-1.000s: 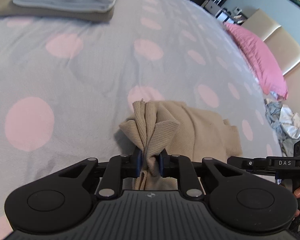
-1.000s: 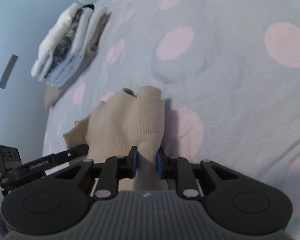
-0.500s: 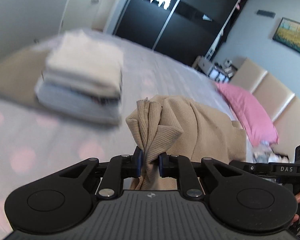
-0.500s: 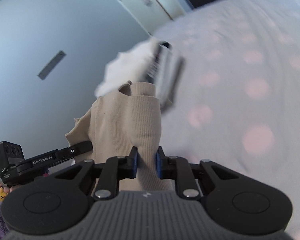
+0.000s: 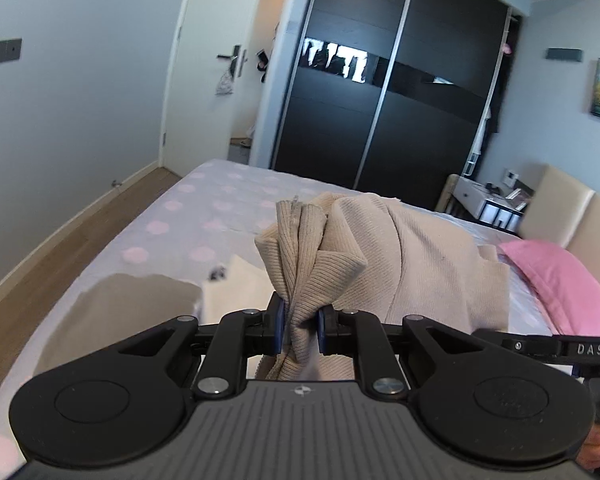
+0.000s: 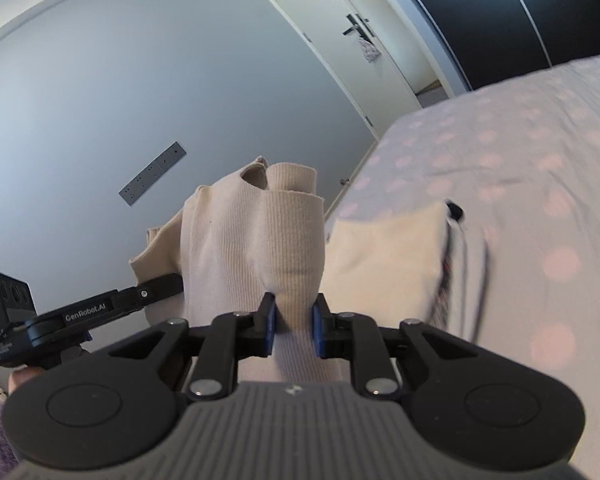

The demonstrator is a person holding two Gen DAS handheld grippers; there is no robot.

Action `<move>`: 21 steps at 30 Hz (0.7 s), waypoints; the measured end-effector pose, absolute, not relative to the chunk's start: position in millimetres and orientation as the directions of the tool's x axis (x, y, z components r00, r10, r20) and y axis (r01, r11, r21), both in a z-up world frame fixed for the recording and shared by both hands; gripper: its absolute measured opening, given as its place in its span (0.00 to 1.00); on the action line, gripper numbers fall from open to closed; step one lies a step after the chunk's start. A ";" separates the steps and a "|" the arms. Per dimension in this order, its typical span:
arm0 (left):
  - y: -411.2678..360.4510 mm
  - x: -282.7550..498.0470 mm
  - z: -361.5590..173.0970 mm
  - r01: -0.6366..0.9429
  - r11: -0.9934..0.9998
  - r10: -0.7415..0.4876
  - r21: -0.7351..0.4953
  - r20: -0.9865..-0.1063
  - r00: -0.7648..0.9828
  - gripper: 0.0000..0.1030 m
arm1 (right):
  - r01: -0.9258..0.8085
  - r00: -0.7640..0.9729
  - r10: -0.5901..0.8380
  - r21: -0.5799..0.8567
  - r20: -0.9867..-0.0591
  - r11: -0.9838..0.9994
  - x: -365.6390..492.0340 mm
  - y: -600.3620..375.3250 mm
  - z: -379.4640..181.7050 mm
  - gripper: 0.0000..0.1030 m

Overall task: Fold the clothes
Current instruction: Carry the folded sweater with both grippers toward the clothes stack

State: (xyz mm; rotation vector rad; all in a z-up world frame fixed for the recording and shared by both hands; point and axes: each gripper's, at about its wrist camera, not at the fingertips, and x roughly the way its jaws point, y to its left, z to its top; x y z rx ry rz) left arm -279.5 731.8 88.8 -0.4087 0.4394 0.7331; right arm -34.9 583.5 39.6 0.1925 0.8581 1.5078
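Observation:
A folded beige ribbed garment (image 5: 400, 264) hangs in the air between both grippers, above the bed. My left gripper (image 5: 299, 328) is shut on a bunched corner of it. My right gripper (image 6: 293, 326) is shut on the garment (image 6: 252, 240) at its other end. Just below and beyond the garment lies a stack of folded clothes (image 6: 384, 252), cream on top, blurred by motion; in the left wrist view the stack (image 5: 236, 292) shows only partly, left of the held cloth.
The bed has a lilac cover with pink dots (image 6: 520, 152). A pink pillow (image 5: 556, 276) lies at the padded headboard on the right. A flat tan cloth (image 5: 124, 312) lies under the stack. A dark sliding wardrobe (image 5: 380, 92) and a white door (image 5: 204, 68) stand beyond.
Both grippers have lifted the beige garment off the bed and carried it to just above the stack of folded clothes. The views have tilted up from the bedcover to the room.

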 end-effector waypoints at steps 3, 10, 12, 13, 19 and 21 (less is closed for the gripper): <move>769.9 -258.9 80.2 -0.727 0.663 0.555 -0.177 -0.535 0.637 0.13 | -0.785 -0.161 0.908 0.608 -0.387 0.120 -23.4 624.4 37.2 0.20; 826.9 -213.1 27.9 -0.750 0.652 0.570 -0.114 -0.579 0.583 0.13 | -0.807 -0.119 0.886 0.563 -0.449 0.177 -1.8 696.8 8.2 0.20; 838.1 -201.5 14.0 -0.748 0.657 0.568 -0.097 -0.588 0.576 0.13 | -0.829 -0.093 0.877 0.524 -0.472 0.194 2.3 709.7 -2.4 0.20; 844.2 -195.5 7.0 -0.748 0.658 0.566 -0.092 -0.595 0.571 0.13 | -0.836 -0.083 0.870 0.509 -0.485 0.204 4.5 715.9 -8.8 0.20; 866.8 -177.9 -36.7 -0.772 0.631 0.564 -0.075 -0.639 0.523 0.14 | -0.867 -0.021 0.830 0.424 -0.558 0.263 10.3 748.6 -40.9 0.21; 872.9 -180.3 -46.7 -0.784 0.614 0.565 -0.089 -0.645 0.515 0.14 | -0.882 0.001 0.814 0.384 -0.581 0.275 8.0 757.8 -49.3 0.22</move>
